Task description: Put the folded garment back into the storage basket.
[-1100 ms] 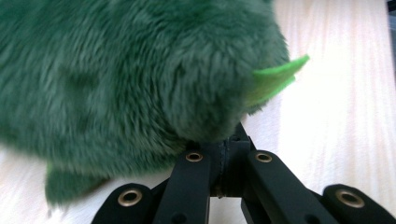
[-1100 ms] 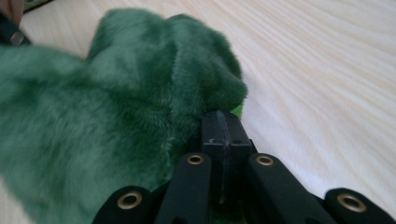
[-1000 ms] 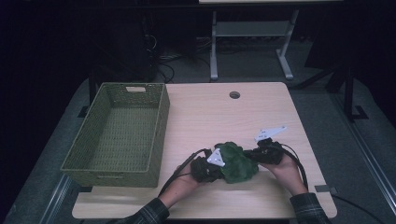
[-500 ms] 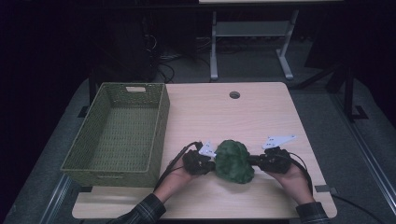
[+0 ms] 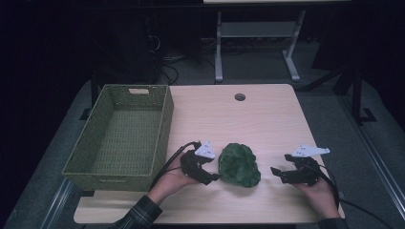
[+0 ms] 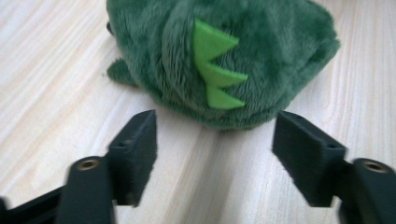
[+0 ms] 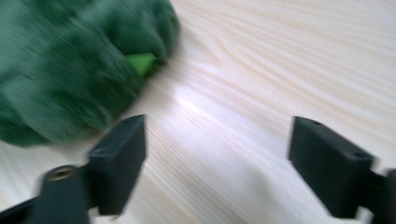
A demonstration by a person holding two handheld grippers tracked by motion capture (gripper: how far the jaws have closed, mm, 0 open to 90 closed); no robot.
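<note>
Both my left gripper [image 5: 213, 177] and right gripper [image 5: 276, 172] have just been opening, nothing between the jaws, so the green plush toy [image 5: 239, 164] lies loose and a careless regrasp could nudge it right, away from the basket [image 5: 163, 125].

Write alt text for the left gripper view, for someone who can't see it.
A dark green plush toy with a row of bright green felt spikes lies on a pale wooden table. In front of it, the left gripper has its two black jaws wide apart, with bare table between them and nothing held.
</note>
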